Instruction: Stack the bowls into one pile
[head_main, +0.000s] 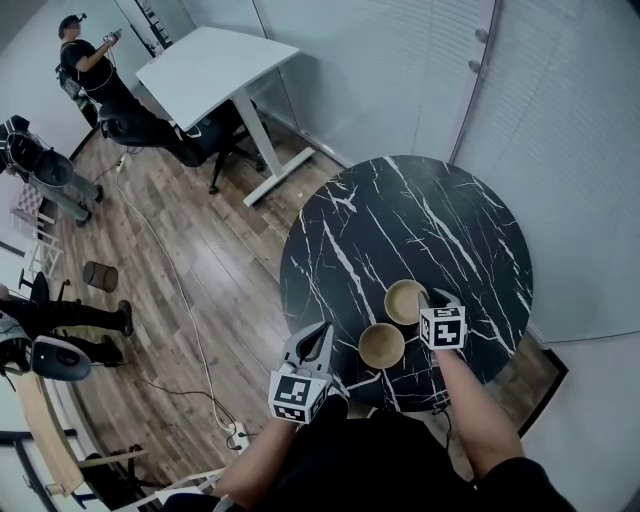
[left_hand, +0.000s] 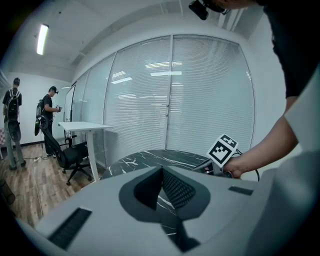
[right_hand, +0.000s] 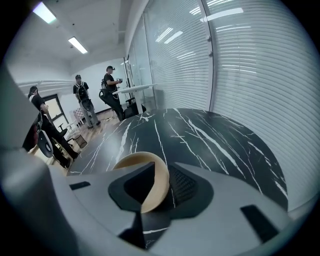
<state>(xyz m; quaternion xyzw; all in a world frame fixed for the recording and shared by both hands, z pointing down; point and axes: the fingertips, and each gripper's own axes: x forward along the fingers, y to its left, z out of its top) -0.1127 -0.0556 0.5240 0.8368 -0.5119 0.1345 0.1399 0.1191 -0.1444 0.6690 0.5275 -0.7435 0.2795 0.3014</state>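
Note:
Two tan bowls stand side by side near the front edge of the round black marble table. The farther bowl has its right rim between the jaws of my right gripper. In the right gripper view that bowl's wall runs through the right gripper, with a small gap to the right pad, so the gripper is open. The nearer bowl stands free. My left gripper hovers at the table's front left edge, shut and empty.
A glass wall with blinds runs behind the table. A white desk and a black office chair stand at the back left, with a person beside them. A cable trails over the wooden floor.

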